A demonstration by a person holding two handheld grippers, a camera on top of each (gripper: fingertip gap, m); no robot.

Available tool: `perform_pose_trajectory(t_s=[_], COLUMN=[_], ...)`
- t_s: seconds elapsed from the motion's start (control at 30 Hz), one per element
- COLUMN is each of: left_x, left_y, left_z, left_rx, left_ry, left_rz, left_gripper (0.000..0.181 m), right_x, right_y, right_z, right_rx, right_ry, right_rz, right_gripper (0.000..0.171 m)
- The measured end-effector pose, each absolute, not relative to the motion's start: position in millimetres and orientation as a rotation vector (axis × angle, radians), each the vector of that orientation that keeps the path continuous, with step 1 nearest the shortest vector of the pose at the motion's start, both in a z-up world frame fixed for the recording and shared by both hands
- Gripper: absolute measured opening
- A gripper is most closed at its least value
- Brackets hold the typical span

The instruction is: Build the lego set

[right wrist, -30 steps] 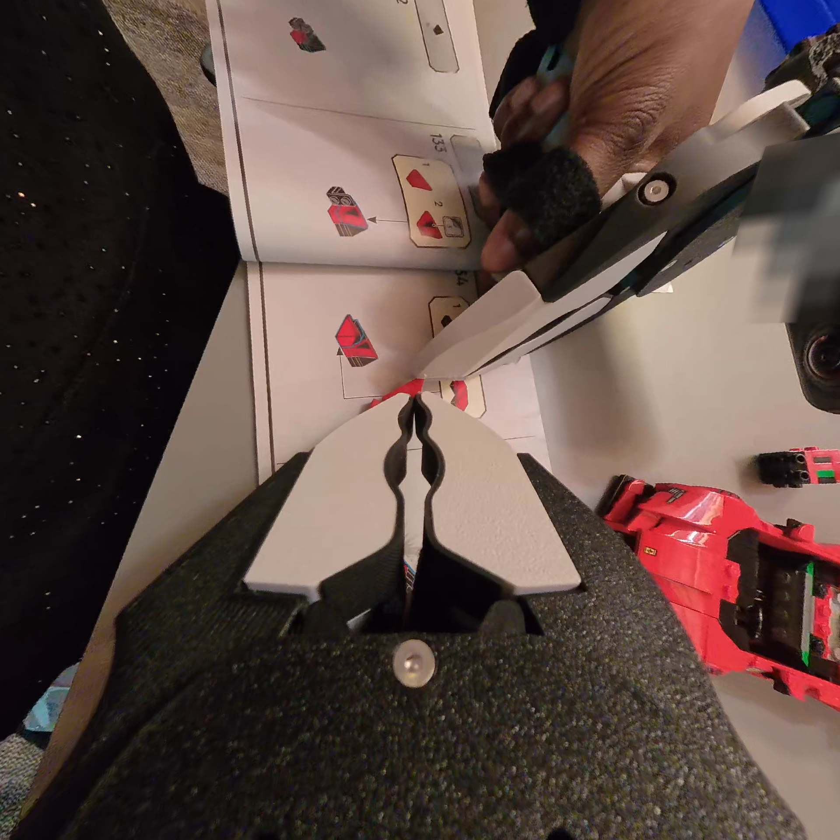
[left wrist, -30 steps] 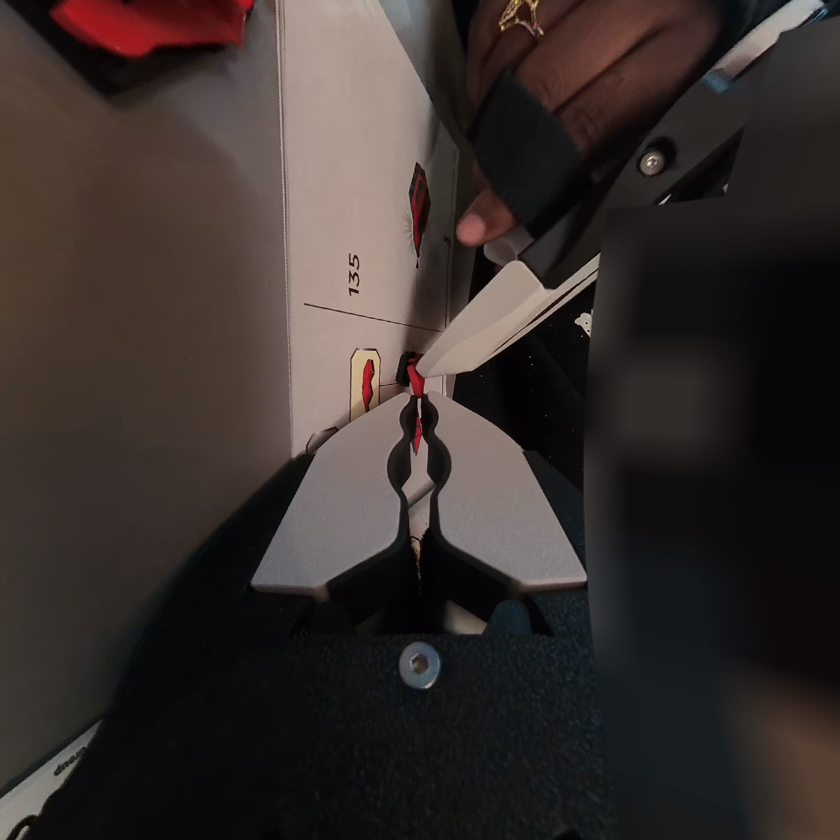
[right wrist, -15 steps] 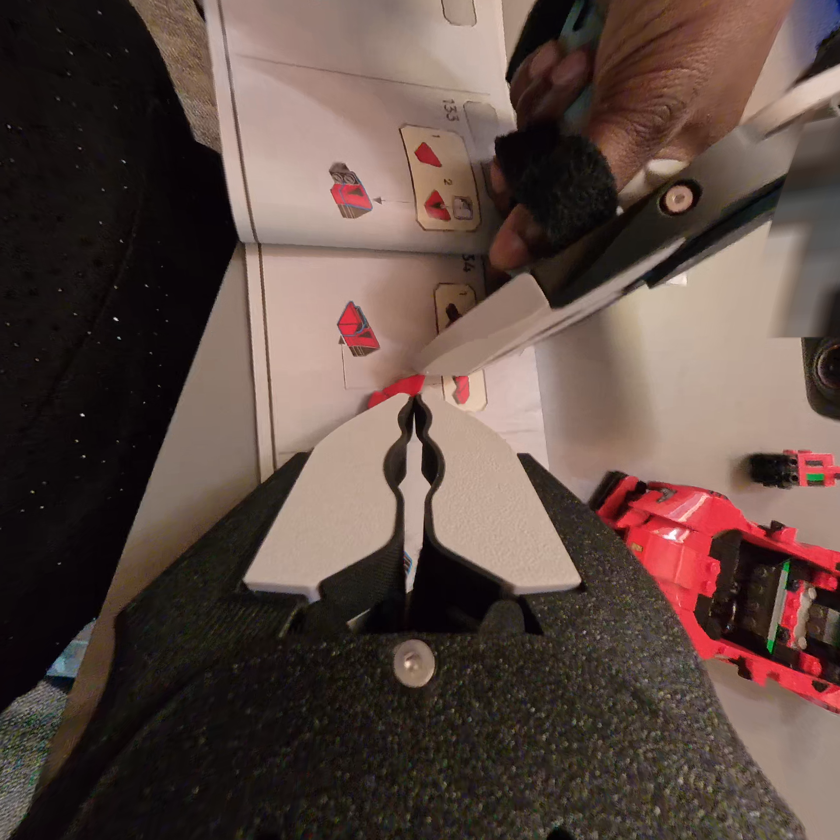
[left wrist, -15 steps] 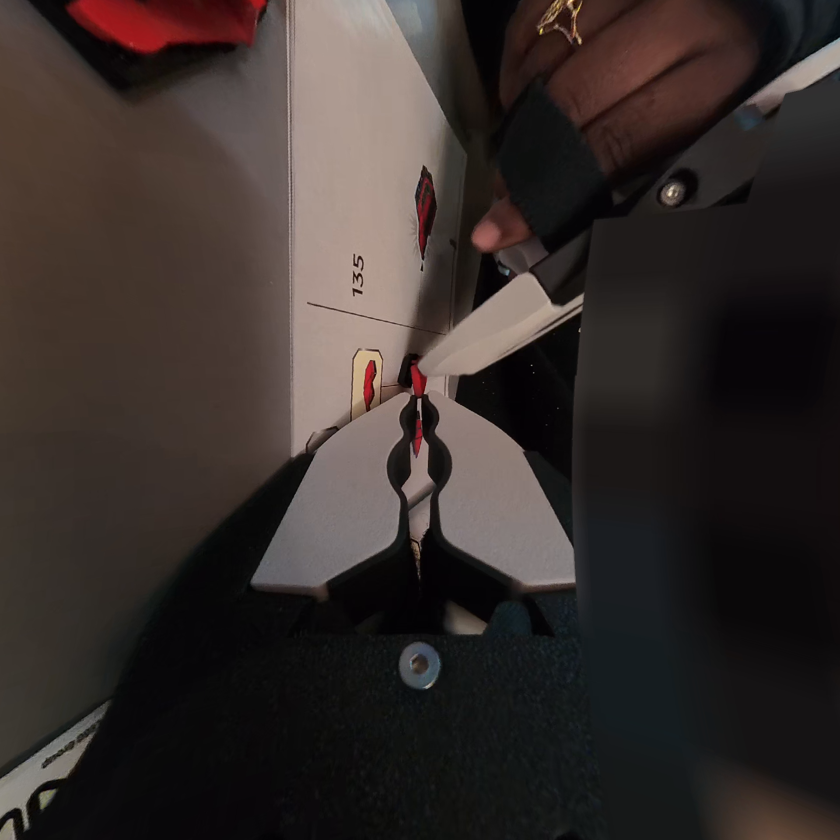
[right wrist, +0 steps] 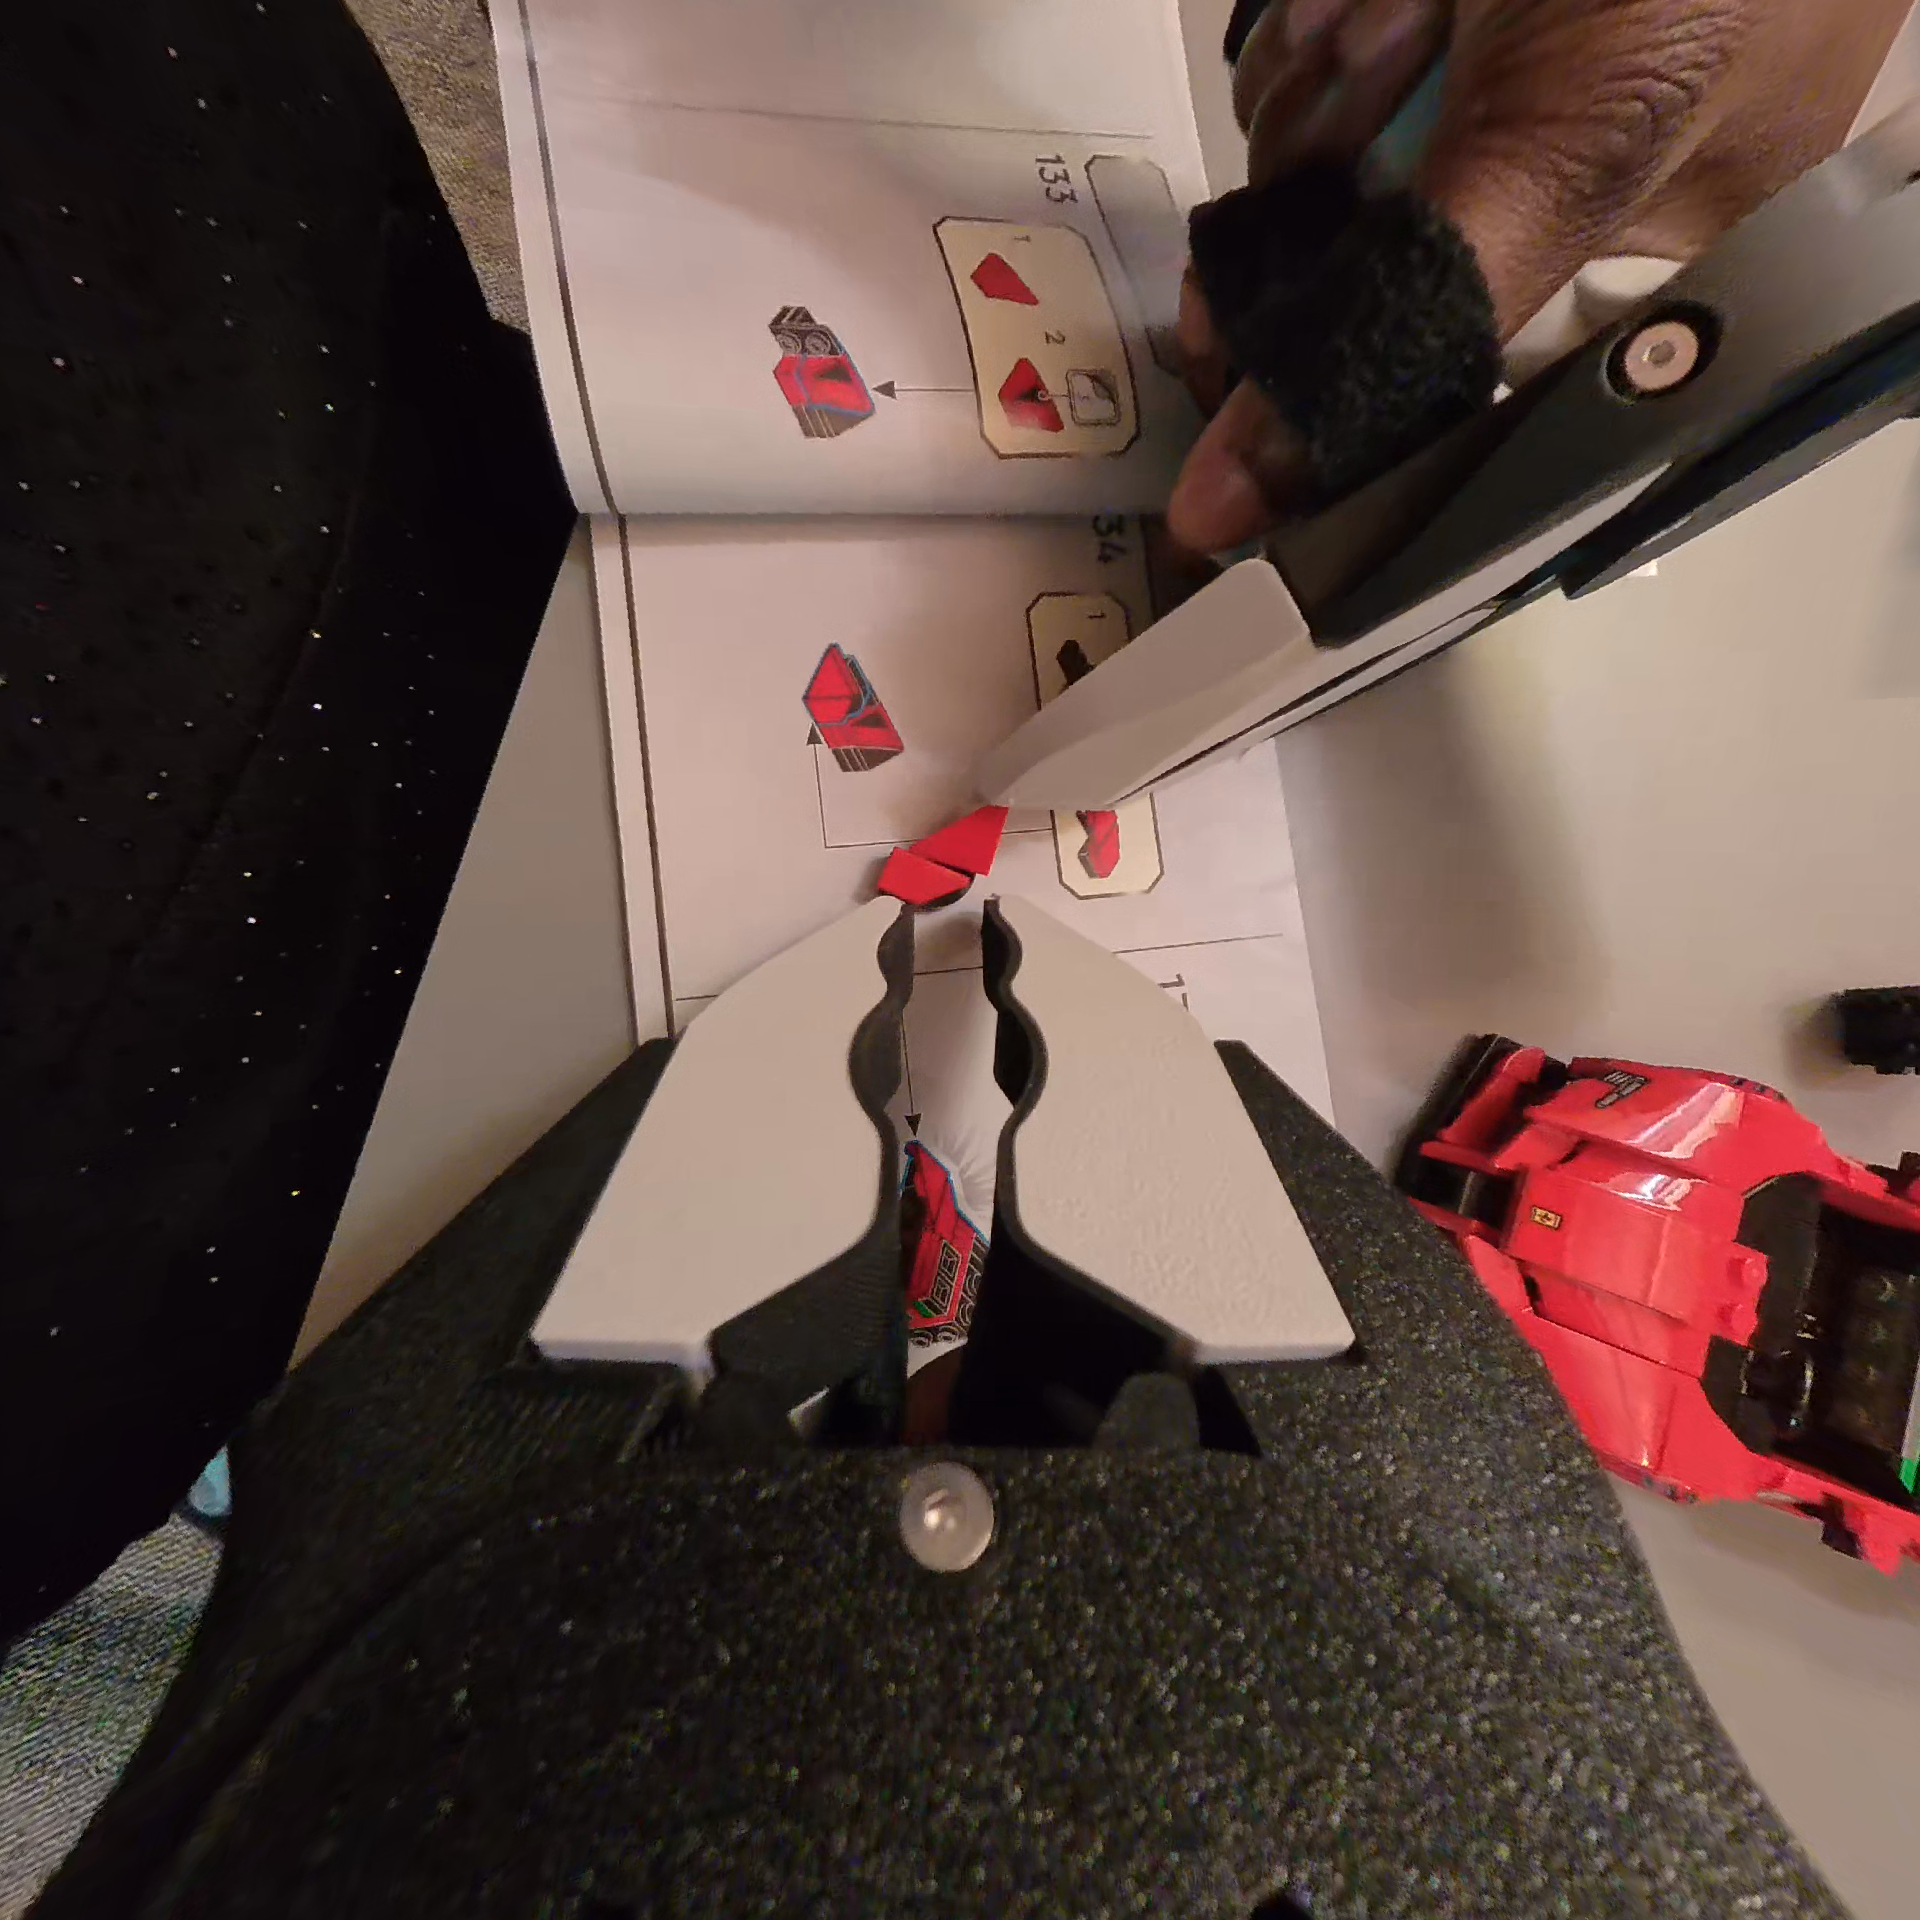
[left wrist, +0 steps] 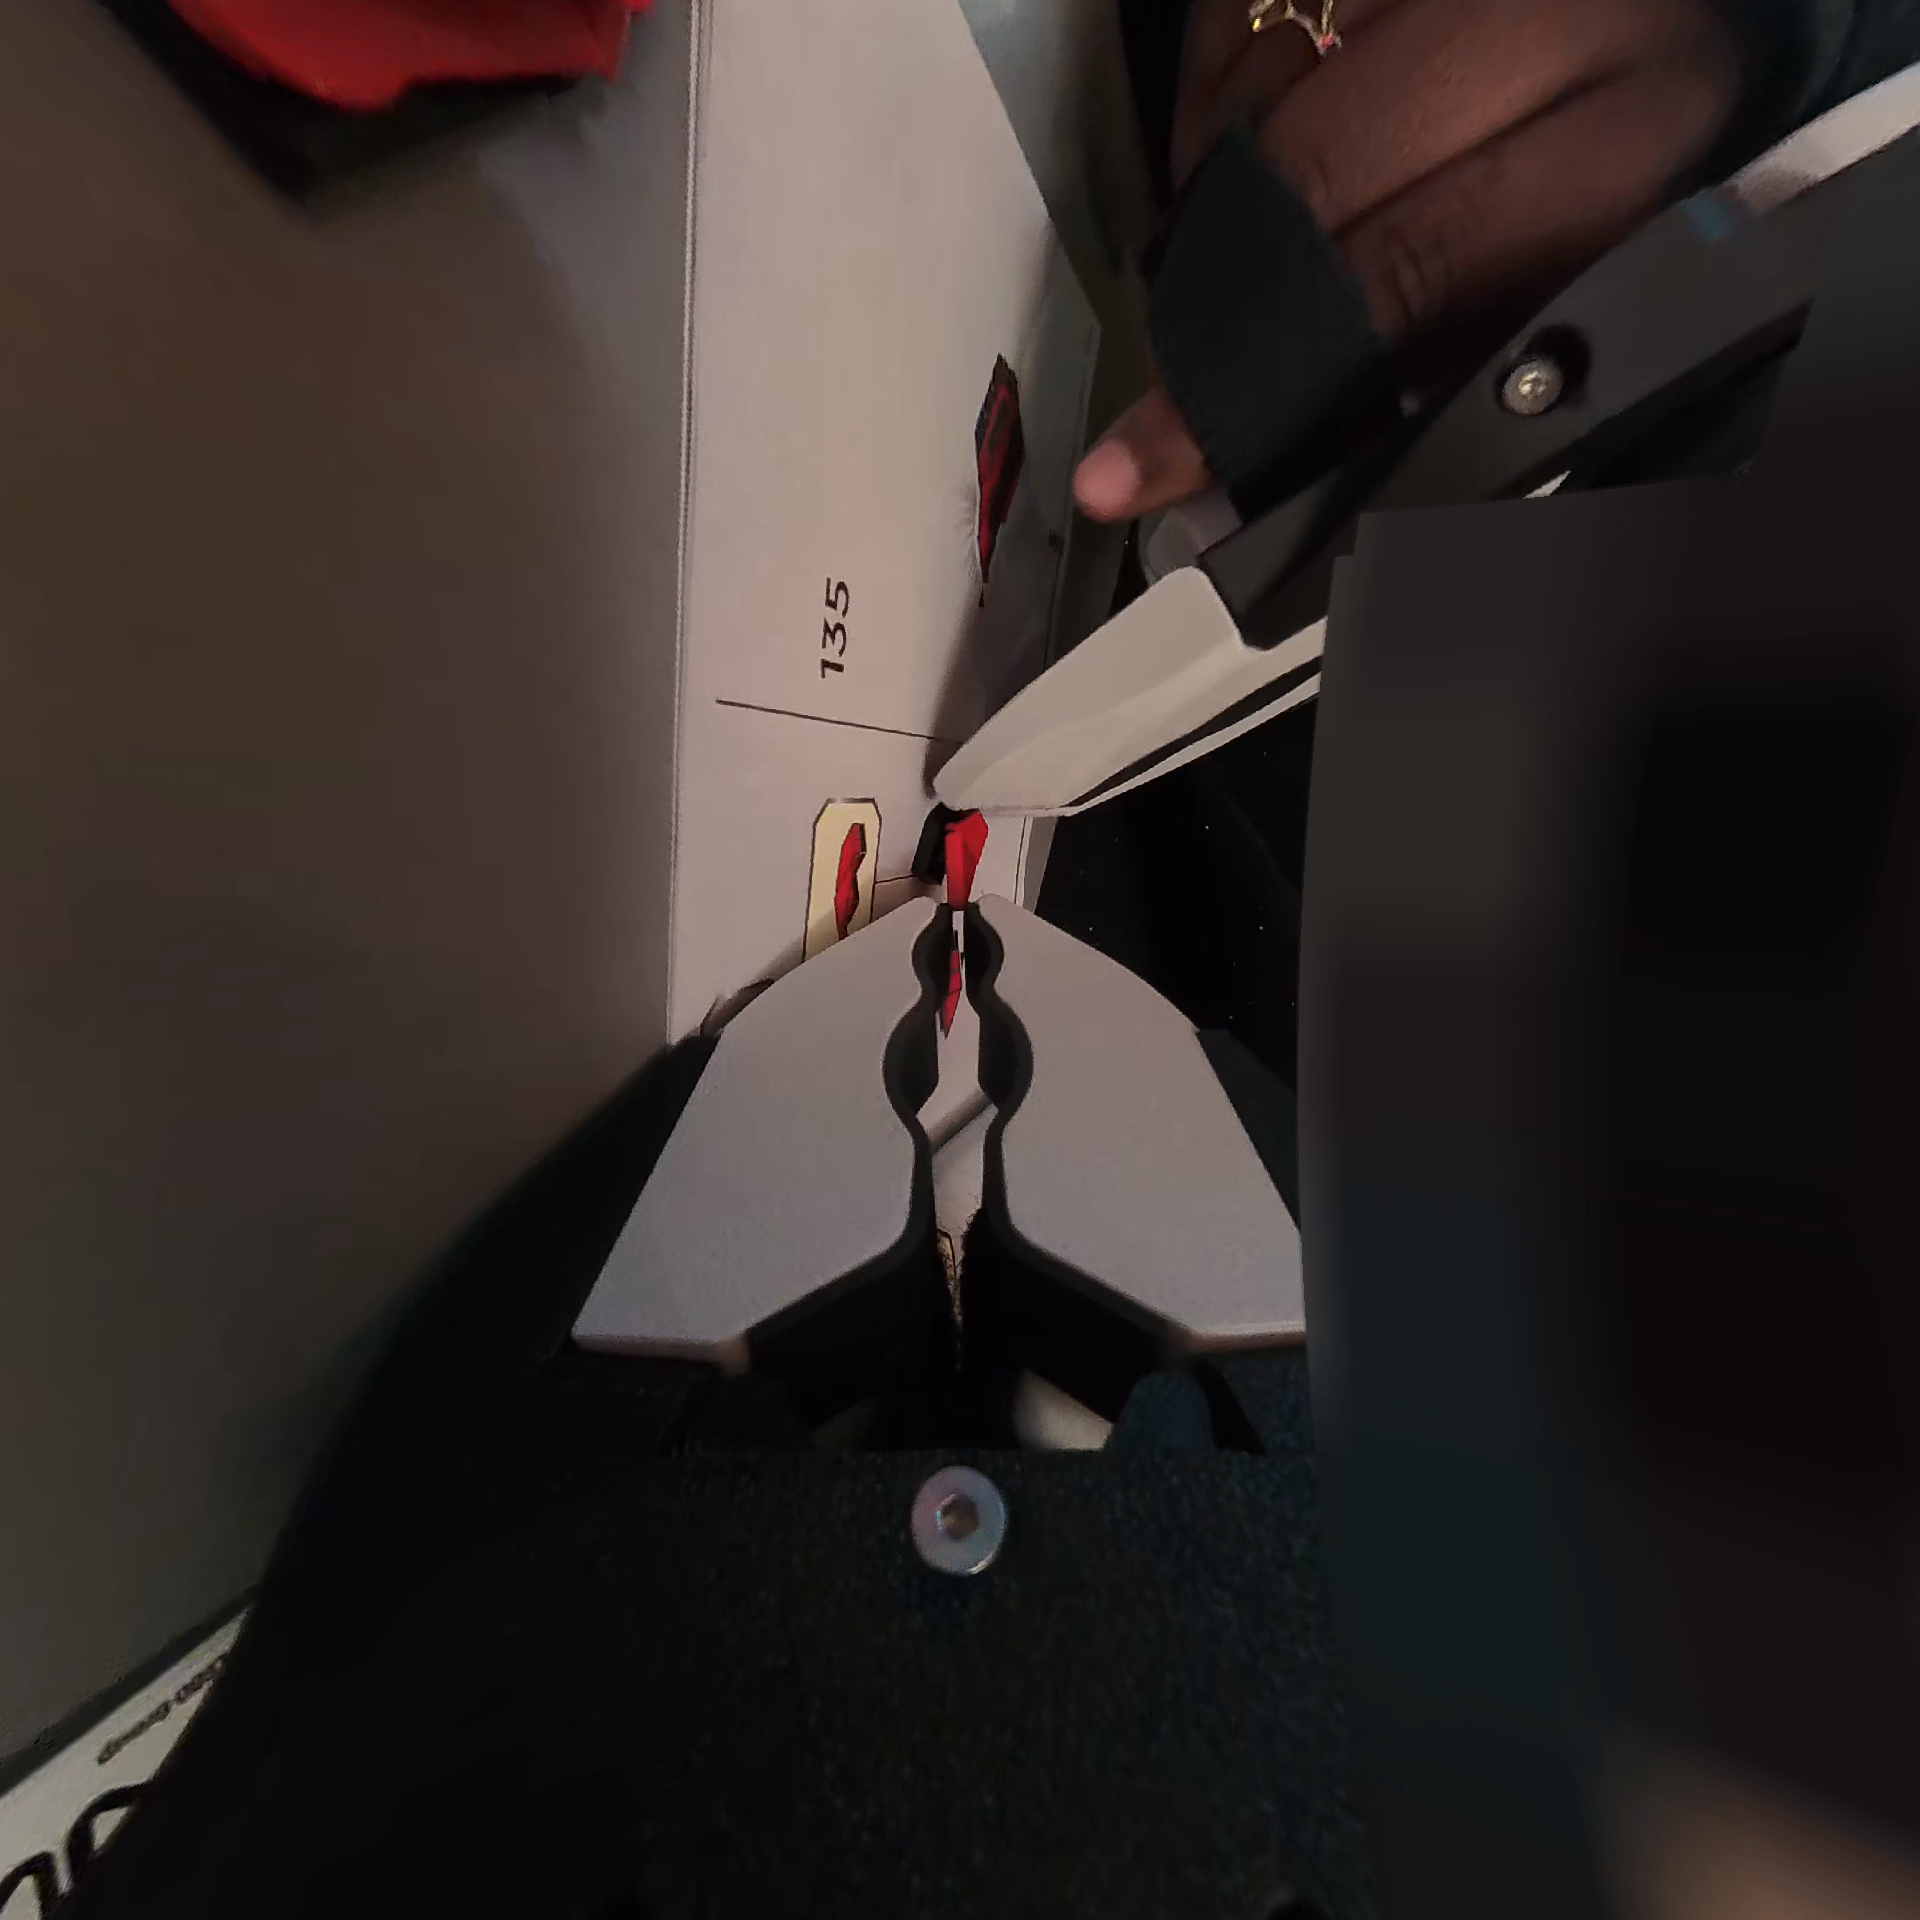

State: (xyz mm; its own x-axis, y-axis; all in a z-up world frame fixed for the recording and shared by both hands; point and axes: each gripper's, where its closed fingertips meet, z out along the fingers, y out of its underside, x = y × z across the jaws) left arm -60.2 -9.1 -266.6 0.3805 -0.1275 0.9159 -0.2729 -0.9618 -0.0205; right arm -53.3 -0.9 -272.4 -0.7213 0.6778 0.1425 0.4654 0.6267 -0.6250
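Right wrist view: right tool [right wrist: 940, 914] slightly parted, empty, red piece [right wrist: 940, 854] just ahead, pinched by closed left tool [left wrist: 958, 912].

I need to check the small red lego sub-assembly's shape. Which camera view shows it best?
The right wrist view: the small red lego sub-assembly shows its broad sloped faces, lit, over the instruction booklet. The left wrist view shows it edge-on, a thin red sliver clamped in the left hand-held gripper.
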Motion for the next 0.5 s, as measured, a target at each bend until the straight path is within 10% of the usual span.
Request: perform_pose_trajectory(t_s=[0.5], left_x=[-60.1], left_y=[-8.7], left_z=[-266.7], left_rx=[2.486], left_ry=[-0.335], left_rz=[1.624], left_gripper=[0.002], right_x=[-55.8], right_y=[-7.5], right_z=[-269.1], right_rx=[-0.829], right_ry=[-2.502], right_rz=[0.844], right_gripper=[0.026])
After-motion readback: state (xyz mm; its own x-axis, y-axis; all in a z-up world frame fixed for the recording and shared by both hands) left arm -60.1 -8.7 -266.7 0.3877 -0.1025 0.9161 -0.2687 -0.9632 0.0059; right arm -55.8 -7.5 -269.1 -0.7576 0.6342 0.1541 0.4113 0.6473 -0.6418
